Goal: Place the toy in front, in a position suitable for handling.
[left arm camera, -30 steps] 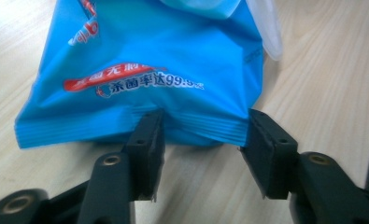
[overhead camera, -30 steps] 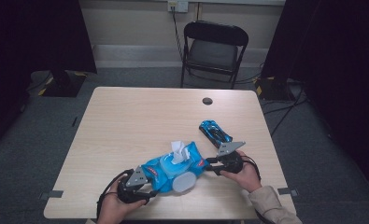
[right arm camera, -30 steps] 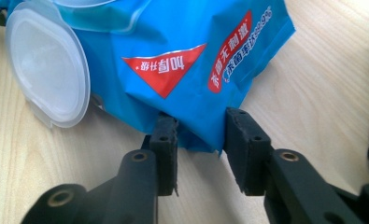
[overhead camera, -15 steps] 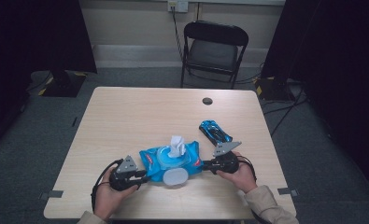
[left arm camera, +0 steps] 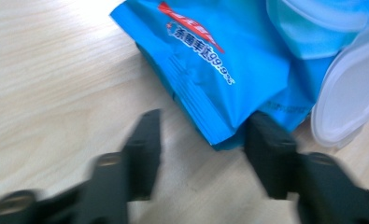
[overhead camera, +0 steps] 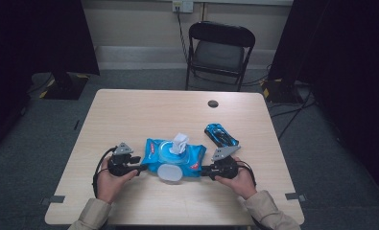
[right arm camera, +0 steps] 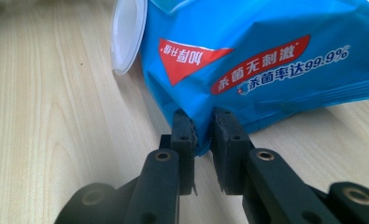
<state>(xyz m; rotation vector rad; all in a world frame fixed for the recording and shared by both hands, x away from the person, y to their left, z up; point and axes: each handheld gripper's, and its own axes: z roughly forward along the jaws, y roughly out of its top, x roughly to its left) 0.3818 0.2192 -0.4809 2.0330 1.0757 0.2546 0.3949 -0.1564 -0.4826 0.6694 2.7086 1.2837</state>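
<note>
A blue wet-wipe pack (overhead camera: 174, 155) lies flat toward the six o'clock edge of the wooden table (overhead camera: 129, 115), its white flip lid (overhead camera: 170, 172) open and a wipe (overhead camera: 179, 143) poking up. The right gripper (overhead camera: 204, 171), at the pack's four o'clock corner, pinches that corner between nearly closed jaws. The left gripper (overhead camera: 141, 167) sits at its eight o'clock corner, jaws just opened and standing apart around the corner, one touching it. A blue toy car (overhead camera: 221, 134) rests at the pack's two o'clock.

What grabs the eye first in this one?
A bright blue soft pack of wet wipes lies near the front of the pale wooden table, lid flipped open, a white wipe sticking up. The right gripper pinches its corner. A small blue toy car sits behind.
</note>
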